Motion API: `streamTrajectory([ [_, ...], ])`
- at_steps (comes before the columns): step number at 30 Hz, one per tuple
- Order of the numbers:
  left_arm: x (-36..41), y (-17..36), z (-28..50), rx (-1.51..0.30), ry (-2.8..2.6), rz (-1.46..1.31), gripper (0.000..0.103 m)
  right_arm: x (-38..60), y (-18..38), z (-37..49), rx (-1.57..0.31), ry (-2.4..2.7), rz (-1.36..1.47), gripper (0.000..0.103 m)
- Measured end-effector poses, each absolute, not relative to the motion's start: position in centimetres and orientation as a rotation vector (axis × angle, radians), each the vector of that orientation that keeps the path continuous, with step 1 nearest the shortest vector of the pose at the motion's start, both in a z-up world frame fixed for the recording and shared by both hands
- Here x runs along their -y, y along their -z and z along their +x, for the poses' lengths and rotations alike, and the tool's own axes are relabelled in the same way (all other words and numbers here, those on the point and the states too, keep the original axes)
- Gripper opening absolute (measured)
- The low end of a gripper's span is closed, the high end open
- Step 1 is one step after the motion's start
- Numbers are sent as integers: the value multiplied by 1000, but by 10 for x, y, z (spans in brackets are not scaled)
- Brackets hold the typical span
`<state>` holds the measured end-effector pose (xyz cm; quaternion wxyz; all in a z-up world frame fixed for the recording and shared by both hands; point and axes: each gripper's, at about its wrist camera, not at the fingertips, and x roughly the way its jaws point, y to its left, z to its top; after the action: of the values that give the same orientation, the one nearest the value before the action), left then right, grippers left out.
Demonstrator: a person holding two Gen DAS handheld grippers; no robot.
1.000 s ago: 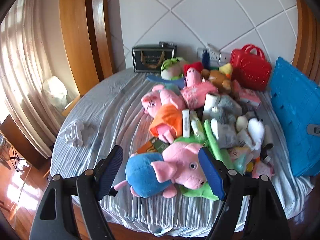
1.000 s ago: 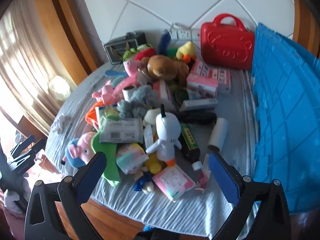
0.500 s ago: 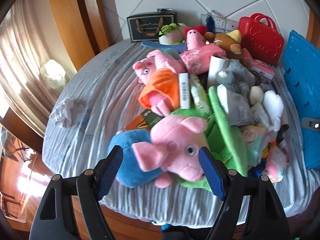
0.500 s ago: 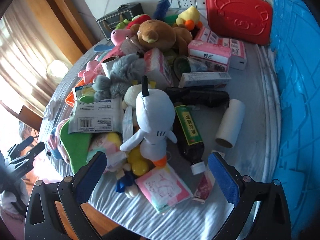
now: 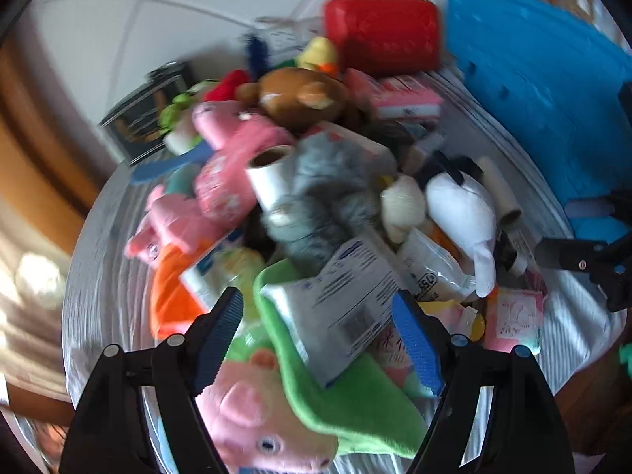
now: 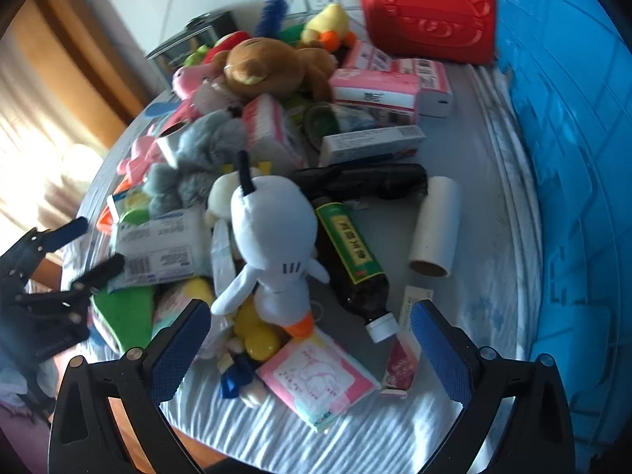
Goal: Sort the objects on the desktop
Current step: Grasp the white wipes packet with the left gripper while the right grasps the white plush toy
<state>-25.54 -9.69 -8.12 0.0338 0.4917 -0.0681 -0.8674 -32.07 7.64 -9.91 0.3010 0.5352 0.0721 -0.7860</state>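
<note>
A heap of toys, boxes and packets covers a round table with a grey cloth. My left gripper is open and empty above a white wipes packet, a green plush and a pink pig plush. My right gripper is open and empty over a white plush, a dark bottle and a pink packet. The left gripper also shows in the right wrist view, and the right gripper at the right edge of the left wrist view.
A red case stands at the back by the wall. A blue crate stands along the right side. A brown bear, pink boxes, a paper roll and a black folded umbrella lie in the heap.
Both grippers have moved forward and down over the heap. The left one has swung right, from the pig plush to over the wipes packet. Both stay open.
</note>
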Motion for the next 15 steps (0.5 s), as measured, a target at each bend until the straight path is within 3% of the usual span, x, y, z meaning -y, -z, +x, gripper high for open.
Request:
streamTrajectory([
  [5, 85, 112, -290, 438, 2598, 1726, 78, -75, 105, -325, -96, 2125, 1380, 103],
  [15, 73, 100, -292, 543, 2687, 1742, 78, -57, 135, -333, -48, 2073, 1496, 103],
])
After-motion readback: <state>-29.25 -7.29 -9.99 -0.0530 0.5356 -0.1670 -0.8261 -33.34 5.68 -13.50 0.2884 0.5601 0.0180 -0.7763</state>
